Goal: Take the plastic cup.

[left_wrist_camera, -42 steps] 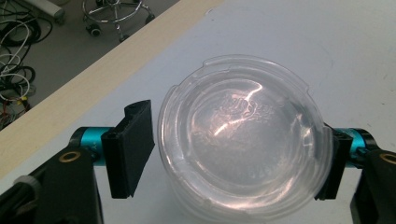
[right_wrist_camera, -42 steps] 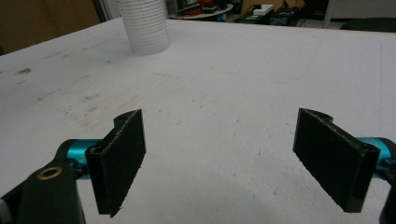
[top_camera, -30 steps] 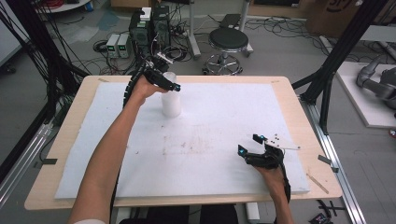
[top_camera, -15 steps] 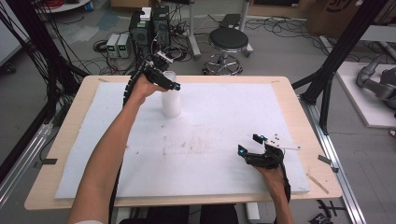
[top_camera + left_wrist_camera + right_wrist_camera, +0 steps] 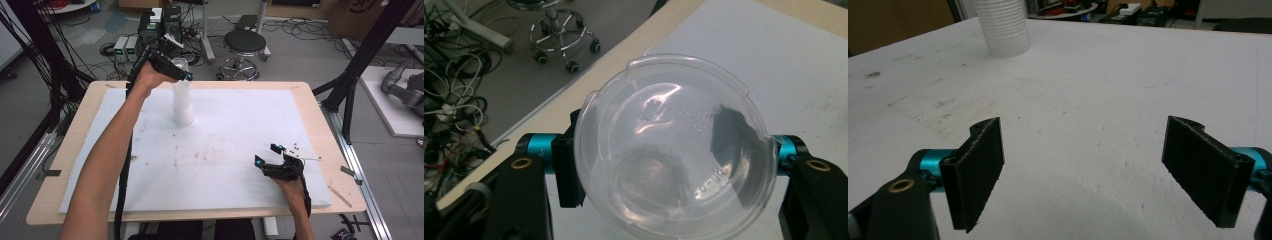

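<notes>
Your left gripper fingers grip a thin clear plastic cup above the white cup stack at the far left of the desk; it is light, slippery and easily crushed, so hold its sides gently, while your right gripper fingers stay open.

My high view looks forward and down from above my side of the desk, far enough off to take in the whole white mat, the floor beyond and the stool. My left gripper view sits very near a clear plastic cup and looks steeply down along my fingers, with that stool beyond the desk edge. My right gripper view rides low over the mat, looking almost level across it toward the stack of white cups; the high view shares that stack.
</notes>
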Tool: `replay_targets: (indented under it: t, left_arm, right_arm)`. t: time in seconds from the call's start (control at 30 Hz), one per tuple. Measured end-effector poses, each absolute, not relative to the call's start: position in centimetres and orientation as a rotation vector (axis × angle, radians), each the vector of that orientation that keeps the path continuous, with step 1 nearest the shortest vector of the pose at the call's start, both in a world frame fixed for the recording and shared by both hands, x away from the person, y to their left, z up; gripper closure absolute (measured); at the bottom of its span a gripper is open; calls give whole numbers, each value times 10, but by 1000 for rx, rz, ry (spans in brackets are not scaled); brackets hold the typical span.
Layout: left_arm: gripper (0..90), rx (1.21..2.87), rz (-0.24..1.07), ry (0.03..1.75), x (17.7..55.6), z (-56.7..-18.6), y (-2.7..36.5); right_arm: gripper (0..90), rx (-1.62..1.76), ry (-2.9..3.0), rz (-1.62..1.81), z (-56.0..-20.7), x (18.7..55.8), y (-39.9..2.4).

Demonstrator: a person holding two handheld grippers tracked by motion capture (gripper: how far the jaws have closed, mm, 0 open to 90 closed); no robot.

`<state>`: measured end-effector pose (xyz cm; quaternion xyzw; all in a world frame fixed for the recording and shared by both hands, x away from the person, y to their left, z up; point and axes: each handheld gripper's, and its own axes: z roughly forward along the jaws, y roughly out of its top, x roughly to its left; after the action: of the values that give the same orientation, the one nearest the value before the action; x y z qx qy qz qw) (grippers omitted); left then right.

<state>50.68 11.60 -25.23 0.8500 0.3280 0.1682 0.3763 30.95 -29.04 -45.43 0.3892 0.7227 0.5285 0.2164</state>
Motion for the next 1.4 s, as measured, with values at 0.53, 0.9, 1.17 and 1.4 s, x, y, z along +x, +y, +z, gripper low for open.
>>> replay_targets:
  t: [0.53, 0.9, 1.17, 1.4]
  left_arm:
    - [366, 2142, 440, 767, 489, -226, 125]
    - [367, 2077, 379, 598, 437, -241, 140]
    - [368, 1989, 338, 522, 400, -262, 153]
    - [368, 1966, 287, 465, 380, -280, 147]
  right_arm:
    - [171, 1091, 2018, 1462, -454, 311, -291]
    - [171, 1072, 2024, 1454, -454, 311, -289]
    - [171, 1071, 2051, 1435, -454, 312, -288]
    - [171, 1065, 2052, 1432, -454, 312, -287]
